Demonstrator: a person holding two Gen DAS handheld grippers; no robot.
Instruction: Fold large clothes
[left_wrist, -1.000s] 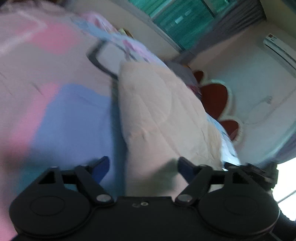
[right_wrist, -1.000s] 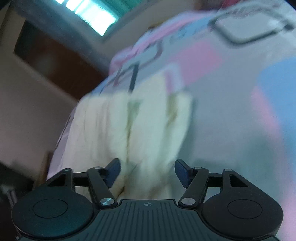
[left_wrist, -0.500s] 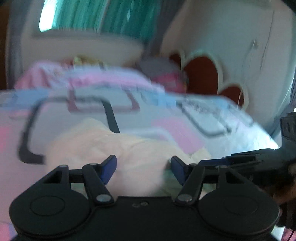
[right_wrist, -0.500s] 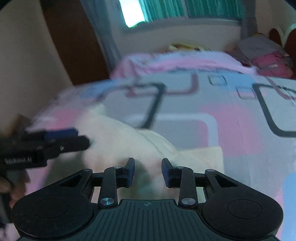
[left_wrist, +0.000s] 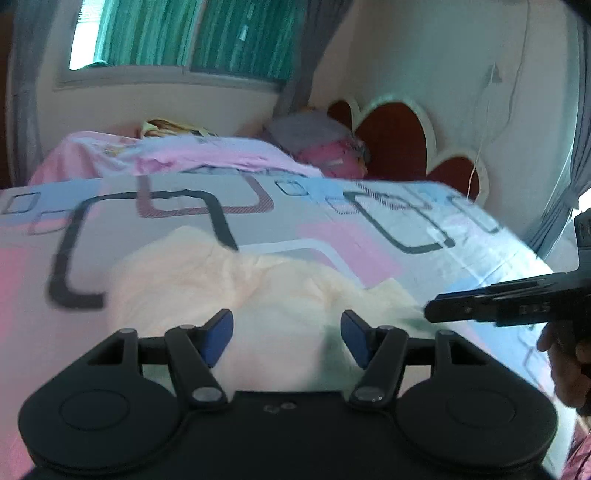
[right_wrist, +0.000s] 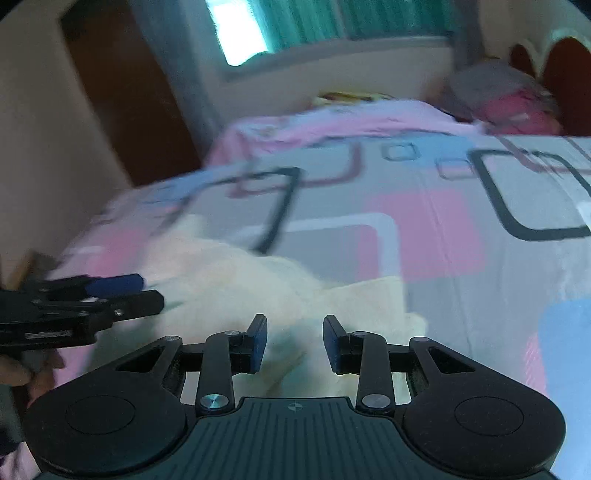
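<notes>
Left wrist view: the left tongs (left_wrist: 287, 334) fill the lower frame, blue pads (left_wrist: 218, 334) standing fairly wide apart. The cream garment (left_wrist: 229, 284) lies crumpled on the bed (left_wrist: 369, 236), occupying the centre of the frame just above and between the pads; whether the pads press the cloth cannot be told, as the fabric there is blurred. The sheet is patterned in pink, blue and grey blocks with dark rounded outlines. At the right edge the right tongs (left_wrist: 432, 314) enter side-on, tip over the right end of the garment, gripped by a hand (left_wrist: 565, 362). At upper centre a pink blanket (left_wrist: 192, 155) and a pile of pillows (left_wrist: 325, 147) lie at the far end of the bed, before a scalloped red headboard (left_wrist: 399, 140). A window (left_wrist: 177, 37) with green curtains occupies the upper left.

Right wrist view: the right tongs (right_wrist: 294, 341) sit at lower centre, jaws narrow, with cream cloth showing in the gap; contact cannot be told. These jaws closed in earlier in the last second and then held. The garment (right_wrist: 229, 280) spreads from centre to lower left. The left tongs (right_wrist: 147, 293) enter from the left edge, over the garment's left end. A dark door (right_wrist: 122, 96) stands at upper left.
</notes>
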